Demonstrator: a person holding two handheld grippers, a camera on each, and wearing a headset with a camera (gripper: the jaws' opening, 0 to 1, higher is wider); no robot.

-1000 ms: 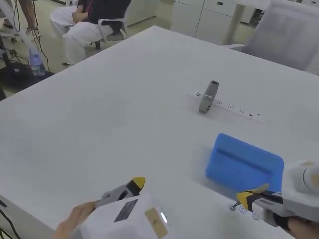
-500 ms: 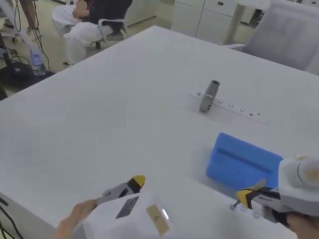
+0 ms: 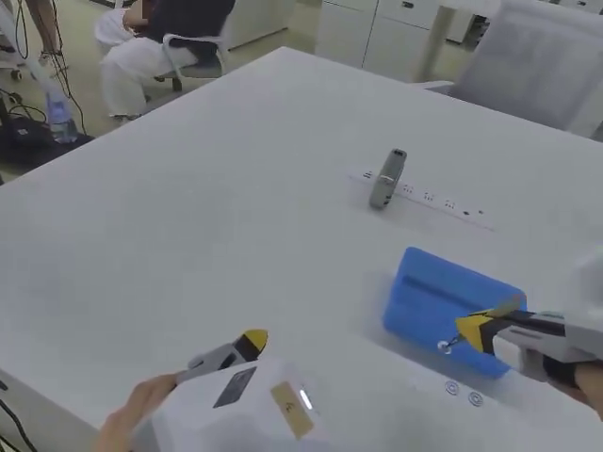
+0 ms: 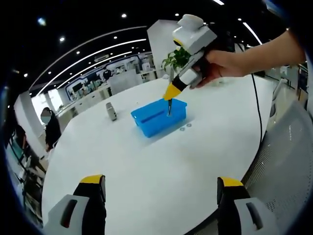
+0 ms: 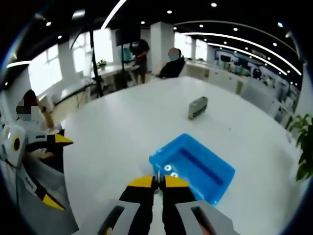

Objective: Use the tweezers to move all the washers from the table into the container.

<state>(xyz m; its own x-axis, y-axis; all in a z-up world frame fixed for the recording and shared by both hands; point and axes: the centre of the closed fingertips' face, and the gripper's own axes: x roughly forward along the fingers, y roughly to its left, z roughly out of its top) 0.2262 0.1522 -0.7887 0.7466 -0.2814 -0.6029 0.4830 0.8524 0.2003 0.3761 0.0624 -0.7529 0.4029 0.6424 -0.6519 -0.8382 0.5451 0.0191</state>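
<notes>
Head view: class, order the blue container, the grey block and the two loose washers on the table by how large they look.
1. blue container
2. grey block, though farther from the camera
3. washers: the two look alike, so unranked

A shallow rectangular blue container [image 3: 424,282] sits open on the white table [image 3: 236,207]. Two small silver washers [image 5: 167,168] lie flat inside it, close together near one corner. Two more lie side by side on the table, just beside the container's near wall. Thin metal tweezers [image 4: 168,106], clamped in the right gripper [image 5: 157,182], point down over the container's near edge. A tiny glint shows at their tip, too small to identify.
</notes>
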